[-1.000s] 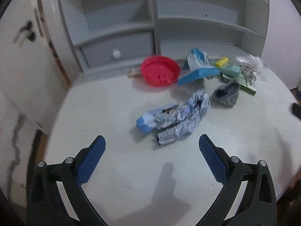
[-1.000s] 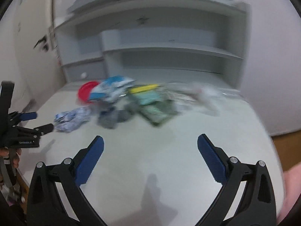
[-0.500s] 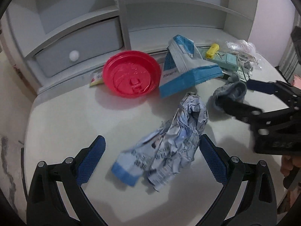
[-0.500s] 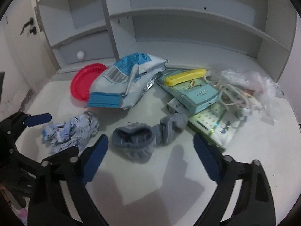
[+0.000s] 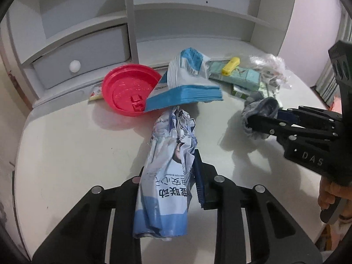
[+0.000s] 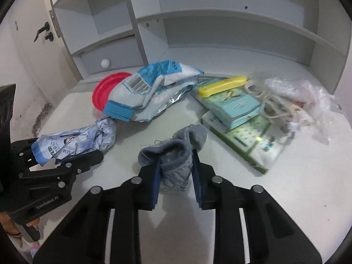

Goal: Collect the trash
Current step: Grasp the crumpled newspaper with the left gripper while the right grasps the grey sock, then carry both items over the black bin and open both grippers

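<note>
Crumpled blue-white wrapper (image 5: 169, 171) on desk; grey sock (image 6: 176, 154) beside.

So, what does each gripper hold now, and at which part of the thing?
The left gripper is closing on the crumpled blue-white wrapper, around its lower middle. The right gripper is closing on the grey sock, at its near end.

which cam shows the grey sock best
The right wrist view: the grey sock sits centre frame between the closing right gripper, cuff and quilted body clear. The left wrist view shows it only far off, partly hidden behind that gripper.
</note>
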### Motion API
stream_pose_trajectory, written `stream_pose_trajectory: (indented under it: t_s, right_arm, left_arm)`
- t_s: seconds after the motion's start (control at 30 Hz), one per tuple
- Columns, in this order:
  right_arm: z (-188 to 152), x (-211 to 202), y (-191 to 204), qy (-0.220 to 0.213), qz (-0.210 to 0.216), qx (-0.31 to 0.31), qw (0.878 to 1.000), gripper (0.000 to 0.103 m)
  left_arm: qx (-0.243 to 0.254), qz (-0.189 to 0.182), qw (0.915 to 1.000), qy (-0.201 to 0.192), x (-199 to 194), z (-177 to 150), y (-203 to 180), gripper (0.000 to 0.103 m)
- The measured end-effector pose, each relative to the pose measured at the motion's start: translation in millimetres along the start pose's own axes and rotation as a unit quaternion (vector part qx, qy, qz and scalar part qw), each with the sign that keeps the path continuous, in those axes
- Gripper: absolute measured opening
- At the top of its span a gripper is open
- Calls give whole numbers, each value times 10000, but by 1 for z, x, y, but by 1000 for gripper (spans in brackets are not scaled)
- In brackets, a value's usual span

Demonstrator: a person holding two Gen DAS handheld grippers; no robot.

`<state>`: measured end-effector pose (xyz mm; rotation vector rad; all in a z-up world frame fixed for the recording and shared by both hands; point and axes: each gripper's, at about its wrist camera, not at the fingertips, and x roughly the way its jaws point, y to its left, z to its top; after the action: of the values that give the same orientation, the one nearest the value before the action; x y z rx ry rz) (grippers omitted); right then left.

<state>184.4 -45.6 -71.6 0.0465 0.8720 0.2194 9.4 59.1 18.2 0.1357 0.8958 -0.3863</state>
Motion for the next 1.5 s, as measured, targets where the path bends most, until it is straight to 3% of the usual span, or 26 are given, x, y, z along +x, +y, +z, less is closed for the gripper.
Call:
stream_pose_trajectory:
  t_s: [0.2,0.4,0.53,0.63,0.73,0.83,0.93,1.0,1.07,1.17,1.33,1.5]
  right_arm:
    - [-4,-35,-11,-303,87,58,9995,26]
    - [-28,-32,-19,-10,426,158,9990,26]
    - [-30,-71,-41,-369,467,268,9979,26]
    - [-36,-127,-79,-780,310,459,9954,26]
    - [-60,-191,-131,-1175,-126,788,9899,26]
    - [-98,-244,-190,-1370,-679,1267,9801,26]
    - [-151,-283,-252,-1329,-1235,1940,9641,26]
    - [-194,-298,-293,-1174,-1518,2423,9510,26]
    - [-230,-298,-327,-930,-1675,2842,9394,26]
    - [-282,-280,-373,-546,-1692,3503,9196,26]
    - [-384,-206,-445,292,-1273,4856,8644,26]
    - [-453,-128,-471,1271,-537,5639,8142,26]
  left_arm:
    - [-195,-129,9997,-79,-21,0,-13,26]
    - [-57,-95,9999,13,-29,-6,-45,26]
    - [259,-213,9993,-182,-50,2,-84,26]
    - [668,-521,9954,-452,-68,18,-136,26]
    - [1286,-951,9848,-673,-82,29,-207,26]
    - [2028,-1599,9645,-561,-79,29,-299,26]
    - [2677,-2041,9410,-358,-71,15,-373,26]
    - [3166,-2328,9194,-135,-59,-2,-428,26]
    - [3554,-2563,8988,132,-45,-24,-474,26]
    - [4037,-2635,8743,559,-7,-64,-533,26]
    - [4307,-2405,8607,1258,79,-113,-573,25]
    - [4110,-1991,8553,2449,198,-151,-578,25]
